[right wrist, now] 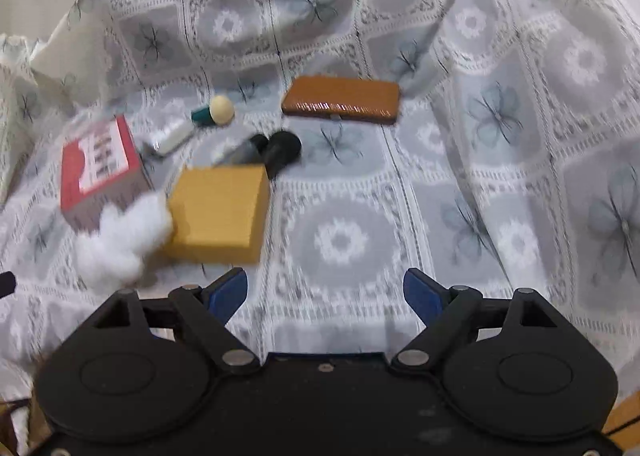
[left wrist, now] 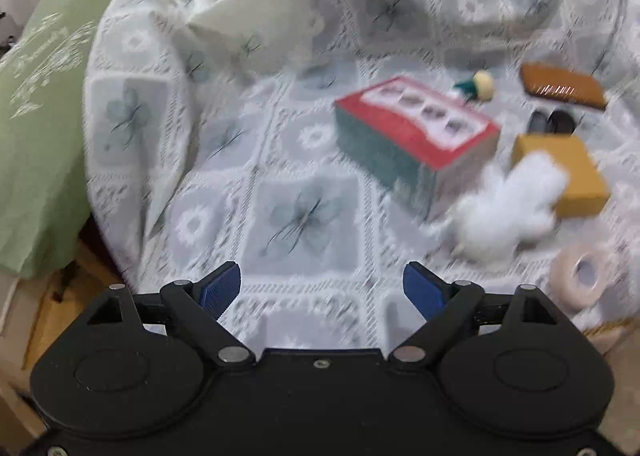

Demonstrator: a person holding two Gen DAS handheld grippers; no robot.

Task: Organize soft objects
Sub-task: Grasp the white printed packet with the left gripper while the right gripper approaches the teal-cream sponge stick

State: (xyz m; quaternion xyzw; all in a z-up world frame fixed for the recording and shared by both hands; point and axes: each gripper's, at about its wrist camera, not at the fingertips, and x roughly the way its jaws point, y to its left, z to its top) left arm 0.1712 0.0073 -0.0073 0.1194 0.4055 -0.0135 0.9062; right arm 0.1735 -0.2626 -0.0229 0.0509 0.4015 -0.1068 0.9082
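A fluffy white cotton wad (left wrist: 512, 203) (right wrist: 120, 240) lies on the patterned bedspread, leaning against a yellow box (left wrist: 568, 171) (right wrist: 220, 211) and a red and green box (left wrist: 416, 135) (right wrist: 100, 167). My left gripper (left wrist: 322, 290) hovers open over bare cloth, left of and nearer than the wad. The right gripper (right wrist: 324, 292) is open too, nothing between its blue pads, right of the yellow box. A small cream-headed green puff (left wrist: 480, 85) (right wrist: 214, 111) lies behind the boxes.
A brown flat case (left wrist: 564, 85) (right wrist: 342, 99) and a black object (left wrist: 552, 121) (right wrist: 280, 149) lie further back. A white tube (right wrist: 170, 139) sits by the red box, a tape roll (left wrist: 582, 276) near the bed edge. Pillows (left wrist: 264, 23) and a green cover (left wrist: 36, 127) are at left.
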